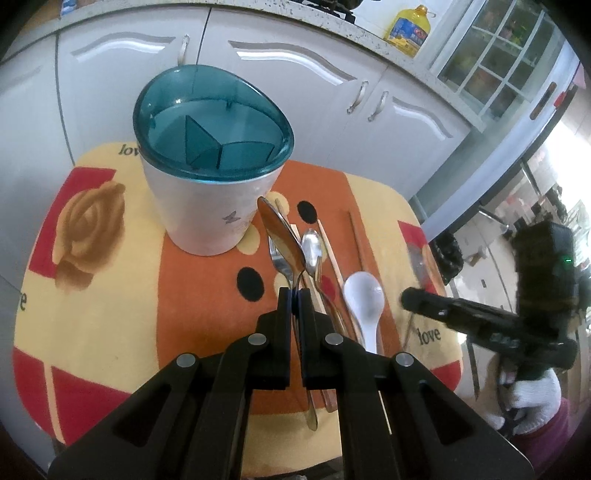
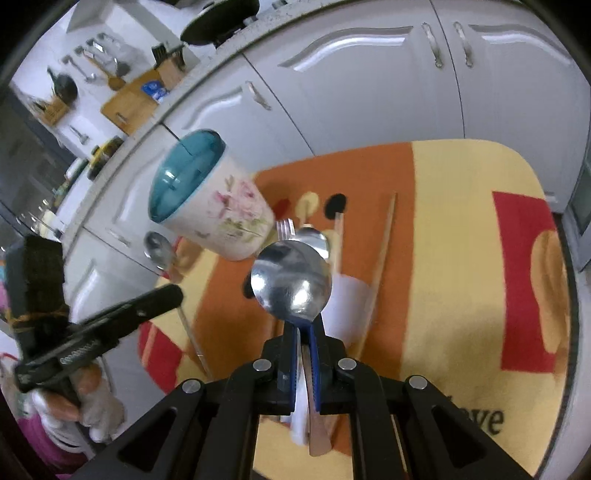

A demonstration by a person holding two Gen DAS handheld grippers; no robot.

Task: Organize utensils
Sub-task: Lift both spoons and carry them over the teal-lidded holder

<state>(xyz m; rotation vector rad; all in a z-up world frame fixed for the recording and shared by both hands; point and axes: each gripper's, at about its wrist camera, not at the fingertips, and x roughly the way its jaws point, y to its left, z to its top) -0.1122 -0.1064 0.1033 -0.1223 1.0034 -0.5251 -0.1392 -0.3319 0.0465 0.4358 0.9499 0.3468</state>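
My left gripper [image 1: 294,293] is shut on the neck of a metal spoon [image 1: 282,236], whose bowl points toward the white utensil holder [image 1: 207,206] with a teal divided lid. My right gripper [image 2: 303,326] is shut on a larger metal spoon [image 2: 291,280], lifted over the mat. A fork [image 1: 277,260], a small metal spoon [image 1: 314,247], a white plastic spoon [image 1: 364,295] and wooden chopsticks [image 1: 332,258] lie on the mat below. In the right wrist view the holder [image 2: 221,218] stands to the upper left, with the left gripper [image 2: 175,291] beside it.
A bright orange, yellow and red mat [image 1: 110,314] covers the small table. White cabinet doors [image 1: 295,92] stand right behind it, with an oil bottle [image 1: 408,27] on the counter above. A person's white-gloved hand [image 1: 532,398] holds the right gripper.
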